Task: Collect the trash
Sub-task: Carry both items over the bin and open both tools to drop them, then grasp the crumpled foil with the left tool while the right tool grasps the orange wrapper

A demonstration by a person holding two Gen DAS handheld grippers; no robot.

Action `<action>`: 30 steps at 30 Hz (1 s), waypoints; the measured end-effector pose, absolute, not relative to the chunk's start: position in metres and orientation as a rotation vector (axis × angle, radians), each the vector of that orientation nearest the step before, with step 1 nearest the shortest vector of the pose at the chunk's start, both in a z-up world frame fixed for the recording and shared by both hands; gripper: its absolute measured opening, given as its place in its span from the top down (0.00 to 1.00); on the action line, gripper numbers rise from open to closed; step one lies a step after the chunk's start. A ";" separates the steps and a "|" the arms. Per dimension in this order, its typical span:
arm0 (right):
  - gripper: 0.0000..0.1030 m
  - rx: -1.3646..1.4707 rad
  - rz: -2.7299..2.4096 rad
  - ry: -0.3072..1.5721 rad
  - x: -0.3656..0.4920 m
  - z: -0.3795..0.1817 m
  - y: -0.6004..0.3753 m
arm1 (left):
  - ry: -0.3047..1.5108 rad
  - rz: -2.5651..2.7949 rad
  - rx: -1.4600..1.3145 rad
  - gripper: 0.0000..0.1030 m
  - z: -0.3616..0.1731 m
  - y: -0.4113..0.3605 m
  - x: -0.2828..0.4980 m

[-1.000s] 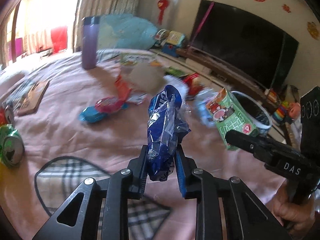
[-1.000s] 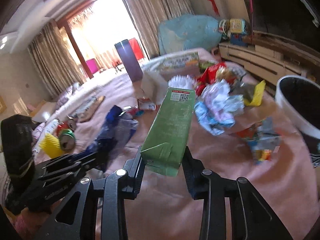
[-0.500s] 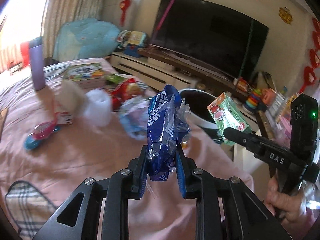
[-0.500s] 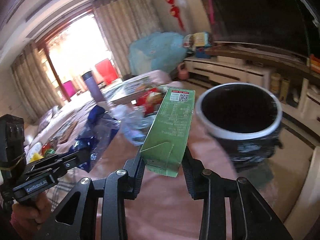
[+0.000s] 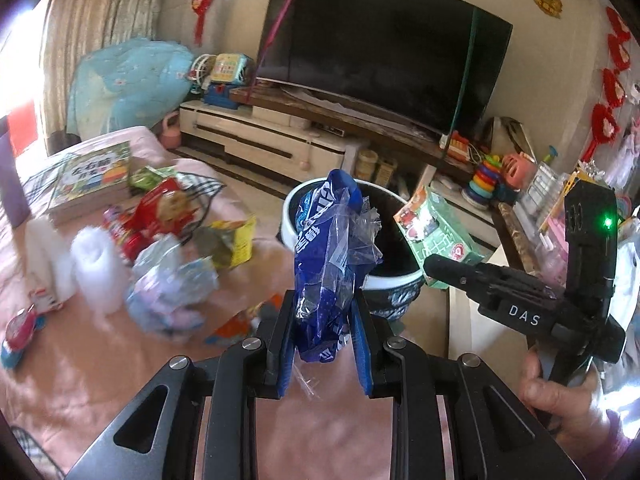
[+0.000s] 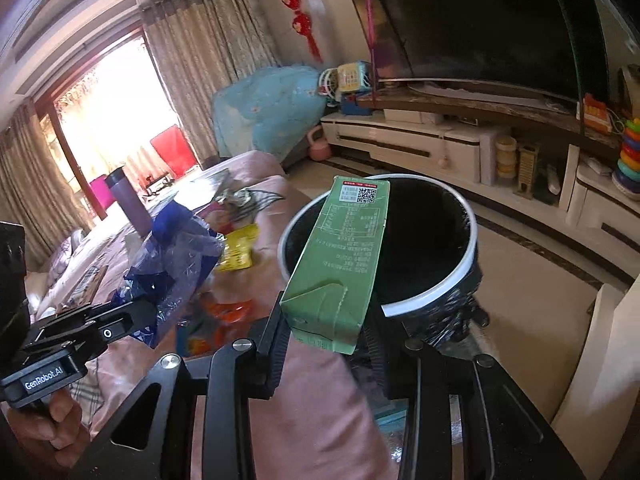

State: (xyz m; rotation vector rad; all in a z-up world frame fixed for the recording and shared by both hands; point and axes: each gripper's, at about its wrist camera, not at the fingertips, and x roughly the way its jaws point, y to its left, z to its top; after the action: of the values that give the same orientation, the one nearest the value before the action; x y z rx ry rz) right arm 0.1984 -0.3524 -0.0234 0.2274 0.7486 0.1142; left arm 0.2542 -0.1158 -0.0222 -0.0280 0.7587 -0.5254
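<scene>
My left hand-held gripper pinches a blue wrapper, my right hand-held gripper a green carton; both partly hide the bin, and blur muddles the table's litter

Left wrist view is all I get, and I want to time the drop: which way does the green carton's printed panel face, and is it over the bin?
Observer: In the right wrist view the green carton shows a QR code and a table of fine print at its far end, which overlaps the trash bin opening.
Operator: Is the right grip firm?
Observer: The right gripper has both fingers clamped on the carton's folded near end.
Operator: And my blue wrapper?
Observer: From the right side, the blue wrapper in the left gripper hangs over the pink bed cover, left of the bin rim.
</scene>
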 end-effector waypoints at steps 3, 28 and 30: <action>0.65 0.225 0.107 0.757 0.207 -0.024 -0.361 | 0.778 -0.532 -0.020 0.77 -0.023 -0.125 0.272; 0.67 0.175 0.076 0.891 0.277 -0.051 -0.401 | 0.865 -0.500 0.026 0.40 -0.036 -0.224 0.373; 0.66 0.188 0.068 0.878 0.275 -0.048 -0.403 | 0.857 -0.496 0.024 0.36 -0.033 -0.222 0.368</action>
State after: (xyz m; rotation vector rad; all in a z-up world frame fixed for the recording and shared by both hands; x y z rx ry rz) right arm 0.2749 -0.4035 -0.0485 0.1879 0.8780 0.0683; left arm 0.3681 -0.2218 -0.0333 0.0235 0.8571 -0.4964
